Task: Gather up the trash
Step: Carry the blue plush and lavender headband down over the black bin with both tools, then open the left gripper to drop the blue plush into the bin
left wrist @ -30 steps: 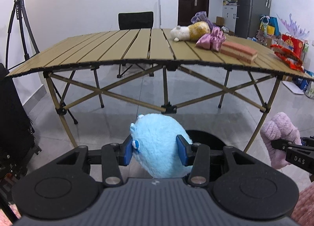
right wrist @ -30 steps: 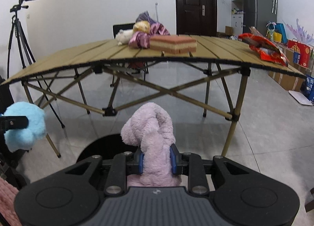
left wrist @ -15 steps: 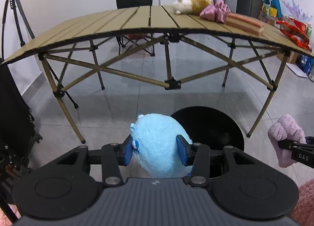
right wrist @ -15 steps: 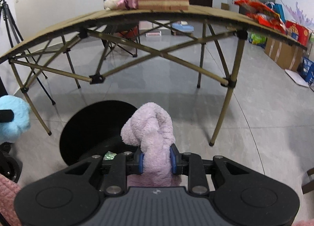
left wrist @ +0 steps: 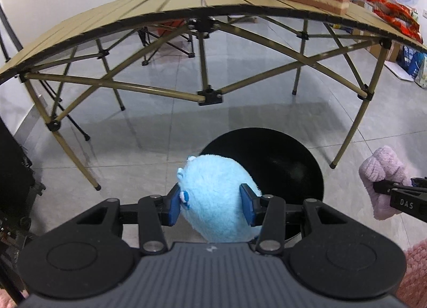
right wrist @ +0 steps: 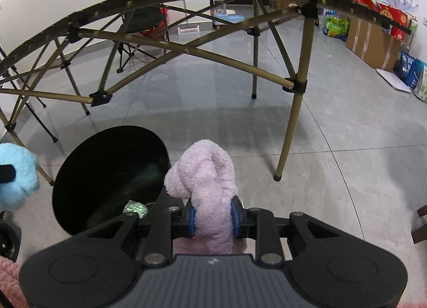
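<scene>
a blue plush toy (left wrist: 216, 198) is clamped by the left gripper (left wrist: 210, 205), a pink plush toy (right wrist: 210, 195) by the right gripper (right wrist: 212, 218), above a black bin (right wrist: 106, 174) at lower centre.

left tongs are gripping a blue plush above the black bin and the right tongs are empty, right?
Not quite: the right tongs are not empty; the right wrist view shows them clamped on a pink plush. The left tongs do grip the blue plush above the black bin.

Both wrist views look steeply down, sharing the bin (left wrist: 280, 158).
</scene>
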The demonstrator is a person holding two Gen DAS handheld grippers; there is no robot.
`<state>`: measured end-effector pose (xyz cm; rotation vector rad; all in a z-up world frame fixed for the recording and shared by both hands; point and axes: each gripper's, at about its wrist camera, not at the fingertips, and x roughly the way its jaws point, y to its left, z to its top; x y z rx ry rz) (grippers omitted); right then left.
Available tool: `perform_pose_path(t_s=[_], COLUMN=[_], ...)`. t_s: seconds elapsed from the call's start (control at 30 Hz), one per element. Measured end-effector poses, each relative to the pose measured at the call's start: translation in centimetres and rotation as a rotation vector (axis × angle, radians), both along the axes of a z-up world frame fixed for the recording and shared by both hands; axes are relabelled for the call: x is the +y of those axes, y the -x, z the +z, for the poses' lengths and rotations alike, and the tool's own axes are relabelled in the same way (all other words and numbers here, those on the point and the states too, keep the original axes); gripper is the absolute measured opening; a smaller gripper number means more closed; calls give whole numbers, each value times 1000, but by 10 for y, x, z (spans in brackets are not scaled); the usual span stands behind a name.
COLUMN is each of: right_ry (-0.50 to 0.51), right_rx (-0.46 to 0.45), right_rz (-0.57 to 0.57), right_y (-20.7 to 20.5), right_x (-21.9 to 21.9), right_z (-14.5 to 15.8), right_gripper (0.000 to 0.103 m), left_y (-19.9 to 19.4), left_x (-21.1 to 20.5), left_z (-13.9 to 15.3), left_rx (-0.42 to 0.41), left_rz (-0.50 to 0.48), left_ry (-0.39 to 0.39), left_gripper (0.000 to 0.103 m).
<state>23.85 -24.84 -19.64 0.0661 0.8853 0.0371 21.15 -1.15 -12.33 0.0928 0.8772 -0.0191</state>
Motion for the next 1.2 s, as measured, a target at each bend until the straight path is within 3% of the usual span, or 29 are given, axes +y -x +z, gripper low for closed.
perform_pose_path(t_s=[0.23, 0.53, 1.2], right_ry=[-1, -1, 10], right_rx=[16, 45, 81], right_rz=[-30, -67, -135], right_y=[-8, -10, -16], right_x=[-12, -29, -56], right_z=[-9, -20, -38], right_gripper=[24, 24, 24], left_y=[-19, -48, -93], left_x=[-27, -44, -67], left_z=[-13, -27, -74], left_rx=[28, 78, 214], left_rz=[-55, -54, 29], left_ry=[-24, -25, -78], left_gripper=[46, 46, 46])
